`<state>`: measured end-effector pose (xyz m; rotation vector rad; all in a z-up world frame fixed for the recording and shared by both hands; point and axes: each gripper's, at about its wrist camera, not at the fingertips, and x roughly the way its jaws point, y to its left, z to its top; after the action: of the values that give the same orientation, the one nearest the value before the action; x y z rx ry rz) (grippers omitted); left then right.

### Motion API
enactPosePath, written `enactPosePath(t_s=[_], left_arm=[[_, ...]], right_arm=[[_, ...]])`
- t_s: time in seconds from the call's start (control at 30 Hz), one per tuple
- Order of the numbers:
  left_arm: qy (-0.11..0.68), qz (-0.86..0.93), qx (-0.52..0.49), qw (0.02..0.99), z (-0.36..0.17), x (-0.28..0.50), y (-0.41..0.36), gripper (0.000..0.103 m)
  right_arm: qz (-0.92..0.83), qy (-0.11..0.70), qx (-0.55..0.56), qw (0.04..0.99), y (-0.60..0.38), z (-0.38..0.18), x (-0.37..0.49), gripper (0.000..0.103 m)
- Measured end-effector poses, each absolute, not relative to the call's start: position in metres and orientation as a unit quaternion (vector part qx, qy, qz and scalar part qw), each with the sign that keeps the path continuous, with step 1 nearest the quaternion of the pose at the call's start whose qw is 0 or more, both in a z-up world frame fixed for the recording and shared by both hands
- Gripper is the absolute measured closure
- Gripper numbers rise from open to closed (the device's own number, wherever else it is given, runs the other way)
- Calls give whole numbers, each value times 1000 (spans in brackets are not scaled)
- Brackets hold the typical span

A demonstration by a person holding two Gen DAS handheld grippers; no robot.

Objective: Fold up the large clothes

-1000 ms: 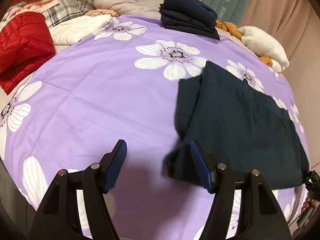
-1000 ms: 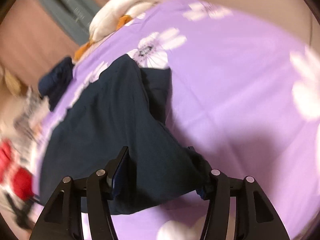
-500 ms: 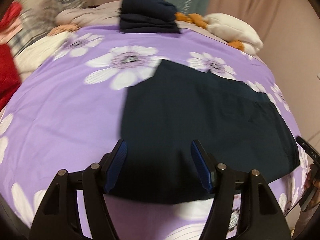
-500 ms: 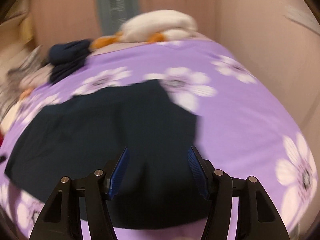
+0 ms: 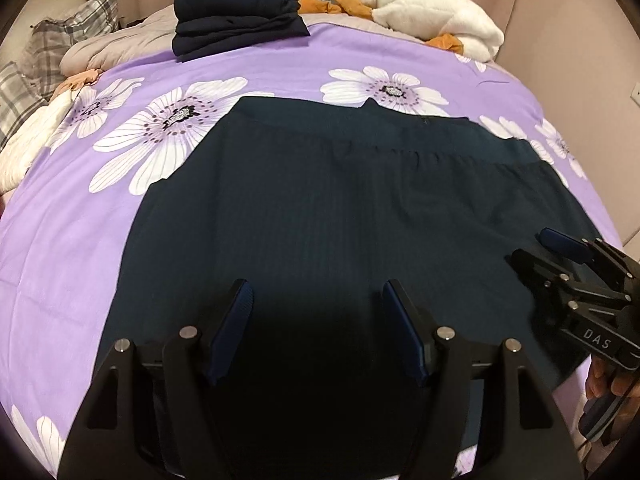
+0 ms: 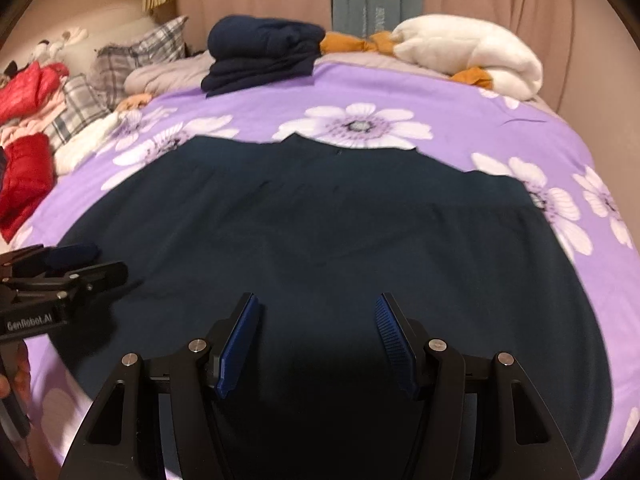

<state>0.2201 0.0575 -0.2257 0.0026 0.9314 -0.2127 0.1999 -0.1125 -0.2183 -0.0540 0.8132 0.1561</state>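
A large dark navy garment [image 5: 340, 208] lies spread flat on the purple flowered sheet [image 5: 80, 240], with its waistband end on the far side. My left gripper [image 5: 317, 296] hangs open over the garment's near part, with nothing pinched between its blue pads. The right gripper [image 5: 532, 246] shows at that view's right edge, over the garment's right side. In the right wrist view the same garment [image 6: 340, 232] fills the middle. There my right gripper [image 6: 318, 304] stands open above the cloth, and the left gripper [image 6: 110, 260] enters from the left edge.
A folded navy stack [image 5: 236, 12] sits at the far side of the bed. Beside it lie an orange cloth [image 5: 344, 2] and a white fleece bundle [image 5: 436, 16]. Plaid pillows [image 6: 136, 56] and red padded clothes [image 6: 24, 176] are heaped at the left. Beige curtains hang behind.
The garment was bunched and half folded a second ago and now lies spread flat. Both grippers have swung in over its near part. Cloth no longer sits between the right fingers.
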Motion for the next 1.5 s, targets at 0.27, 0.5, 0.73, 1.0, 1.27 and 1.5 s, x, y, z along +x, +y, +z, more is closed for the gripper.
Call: enactPosePath(t_s=[0.27,0.5,0.73,1.0,1.27,1.5], left_arm=[[446,-100,37,889,-239,225,50,28],[437,-99,56,892,-243,221,48,26],[432,-94,55,895,-240,211,50,22],[417,-73,59,904,-236,182,56,11],[415,-56,40,907,-233,158,64,0],[425,-54,32,903,-208,128,60,1]], right_arm=[[70,413,-35,907,-114,-226,206,42],[48,419,-22,906,-134,-231,204,42],[26,408,-9,912,-162,-229,185,39],[-36,399,19,916,-211,-229,147,32],[-58,364,25,929,-228,-229,94,30],[-71,389,32,918,-235,-216,66,29]])
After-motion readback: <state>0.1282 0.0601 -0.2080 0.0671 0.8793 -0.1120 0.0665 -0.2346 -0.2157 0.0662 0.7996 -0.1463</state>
